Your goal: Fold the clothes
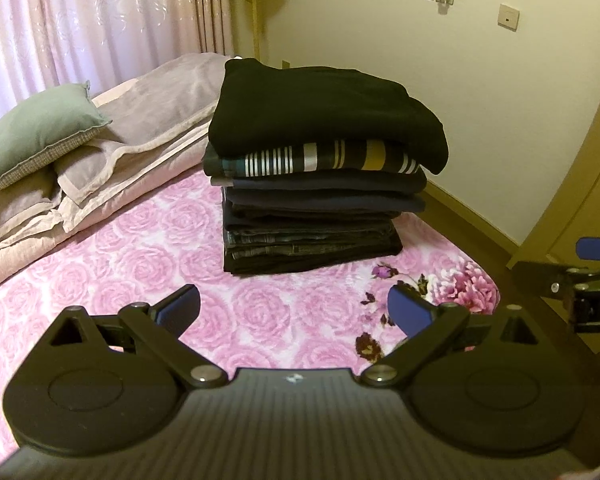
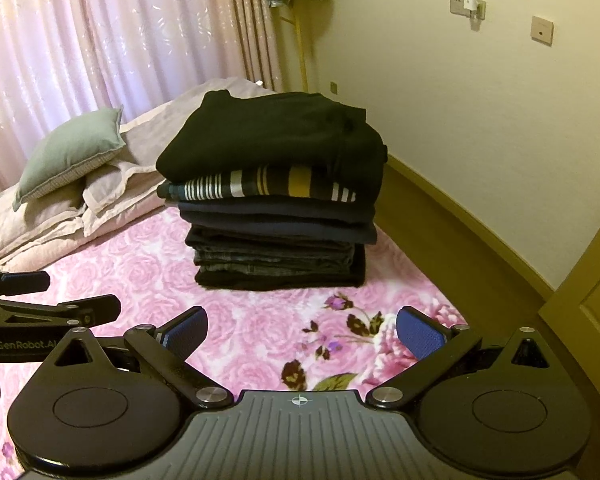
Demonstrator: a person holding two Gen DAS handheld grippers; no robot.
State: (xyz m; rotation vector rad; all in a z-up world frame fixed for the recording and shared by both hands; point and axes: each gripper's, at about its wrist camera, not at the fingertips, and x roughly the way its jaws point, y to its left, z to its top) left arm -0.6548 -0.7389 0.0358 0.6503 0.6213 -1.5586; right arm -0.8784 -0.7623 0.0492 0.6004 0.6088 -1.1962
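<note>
A tall stack of folded dark clothes (image 1: 320, 196) (image 2: 276, 216) stands on the pink rose bedspread (image 1: 148, 256) (image 2: 140, 264). A black garment (image 1: 320, 108) (image 2: 276, 140) lies on top, over a striped one (image 1: 320, 158) (image 2: 268, 185), with navy pieces and jeans below. My left gripper (image 1: 294, 310) is open over the bedspread, short of the stack, nothing between its blue pads. My right gripper (image 2: 302, 334) is open too, also short of the stack and empty. Each gripper shows at the edge of the other's view: the right gripper (image 1: 580, 280), the left gripper (image 2: 40, 300).
A green cushion (image 1: 40, 132) (image 2: 72, 152) rests on folded beige bedding (image 1: 112, 168) (image 2: 112, 196) at the left. Pink curtains (image 1: 100, 20) hang behind. The bed's right edge drops to a wooden floor (image 2: 460, 232) beside a cream wall; a door (image 1: 592, 160) is at far right.
</note>
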